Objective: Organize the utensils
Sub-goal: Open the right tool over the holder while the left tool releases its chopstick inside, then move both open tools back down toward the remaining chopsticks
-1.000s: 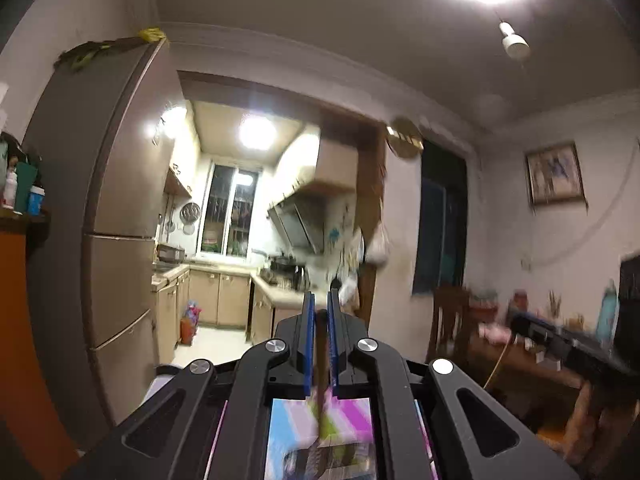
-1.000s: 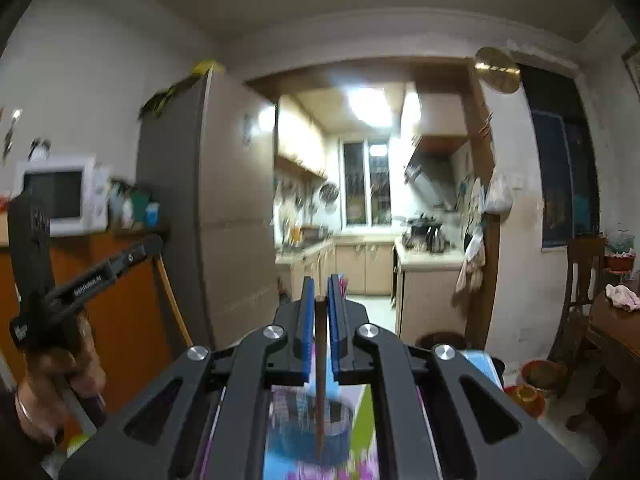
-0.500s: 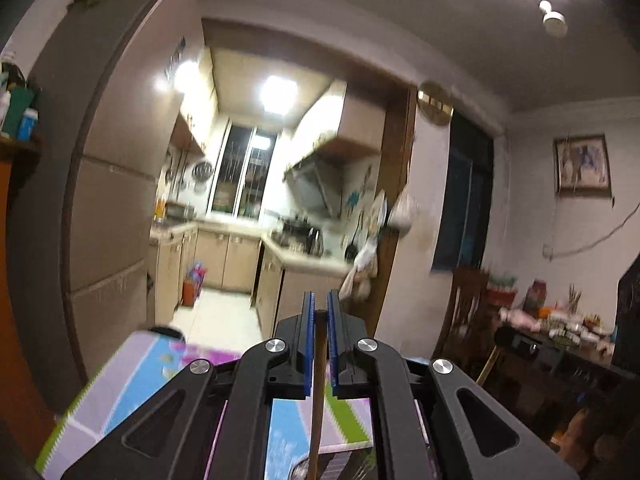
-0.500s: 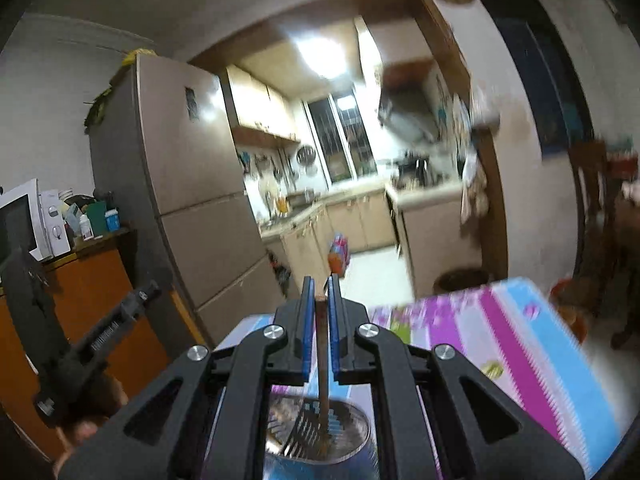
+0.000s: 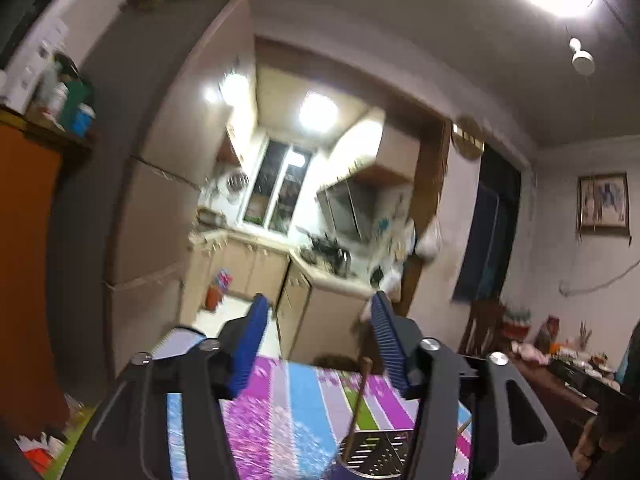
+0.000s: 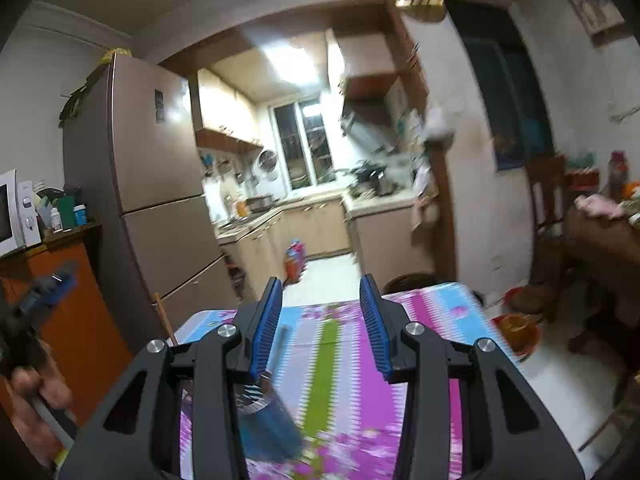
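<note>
In the left wrist view my left gripper (image 5: 318,340) has its jaws opening. A thin wooden handle (image 5: 361,390) stands loose between them, close to the right pad (image 5: 386,340), which does not press on it. The handle runs down to a slotted metal spatula head (image 5: 376,448) in a dark blue holder (image 5: 348,470) at the bottom edge. My right gripper (image 6: 320,326) is opening too, above a blurred blue utensil holder (image 6: 268,420). A grey handle (image 6: 282,340) rises from it beside the left pad (image 6: 266,328), untouched.
The holder stands on a table with a striped pink, blue and green cloth (image 6: 328,360). A brown fridge (image 6: 156,184) and an orange cabinet (image 6: 72,320) are to the left. A hand (image 6: 28,392) with the other gripper shows at the far left; a dark table (image 5: 560,384) is at right.
Both grippers were shut on thin wooden handles and have now let go. Both views have sunk toward the table, and the handles stand in the holder.
</note>
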A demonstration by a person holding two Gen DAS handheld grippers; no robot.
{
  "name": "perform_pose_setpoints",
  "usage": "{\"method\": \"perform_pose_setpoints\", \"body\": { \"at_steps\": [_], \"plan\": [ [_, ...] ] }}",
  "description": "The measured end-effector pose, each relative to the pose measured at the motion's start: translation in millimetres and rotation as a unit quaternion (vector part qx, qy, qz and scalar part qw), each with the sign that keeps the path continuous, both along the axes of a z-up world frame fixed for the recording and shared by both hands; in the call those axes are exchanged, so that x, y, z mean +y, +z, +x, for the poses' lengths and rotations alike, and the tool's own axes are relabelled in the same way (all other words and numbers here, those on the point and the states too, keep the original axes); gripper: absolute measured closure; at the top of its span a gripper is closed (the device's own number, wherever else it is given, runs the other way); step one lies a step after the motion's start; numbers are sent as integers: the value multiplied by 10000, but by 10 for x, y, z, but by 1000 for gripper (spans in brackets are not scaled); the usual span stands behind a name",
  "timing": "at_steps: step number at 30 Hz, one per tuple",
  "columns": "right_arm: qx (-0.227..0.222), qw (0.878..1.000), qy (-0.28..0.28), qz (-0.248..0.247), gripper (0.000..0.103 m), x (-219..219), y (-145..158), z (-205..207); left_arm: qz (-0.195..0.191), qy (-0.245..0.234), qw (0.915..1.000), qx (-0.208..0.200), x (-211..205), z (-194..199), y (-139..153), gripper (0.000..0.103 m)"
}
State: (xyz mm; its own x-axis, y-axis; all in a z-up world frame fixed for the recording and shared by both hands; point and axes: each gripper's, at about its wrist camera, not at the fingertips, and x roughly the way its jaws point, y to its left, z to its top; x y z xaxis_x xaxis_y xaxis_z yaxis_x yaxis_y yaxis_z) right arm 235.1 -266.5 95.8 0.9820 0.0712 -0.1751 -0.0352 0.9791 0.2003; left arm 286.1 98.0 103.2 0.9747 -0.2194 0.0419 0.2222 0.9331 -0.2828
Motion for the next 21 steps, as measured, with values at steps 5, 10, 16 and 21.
{"method": "perform_pose_setpoints", "body": {
  "at_steps": [5, 10, 16, 21],
  "plan": [
    [59, 9981, -285, -539, 64, -279, -97, -788, 331, 322, 9987, -216, 384, -922, 126, 41],
    [574, 9933, -270, -970, 64, -227, -488, -1631, 1125, 372, 9929, 115, 466, -1777, -196, 41],
    [1349, 9863, 9, -955, 64, 206, -1074, -2193, 1766, -128, 9788, 1030, 261, -2448, -985, 50],
    [1670, 9770, 488, -1235, 73, 735, -1506, -2370, 2260, -834, 9543, 1766, -163, -2770, -1711, 80]
  ]
}}
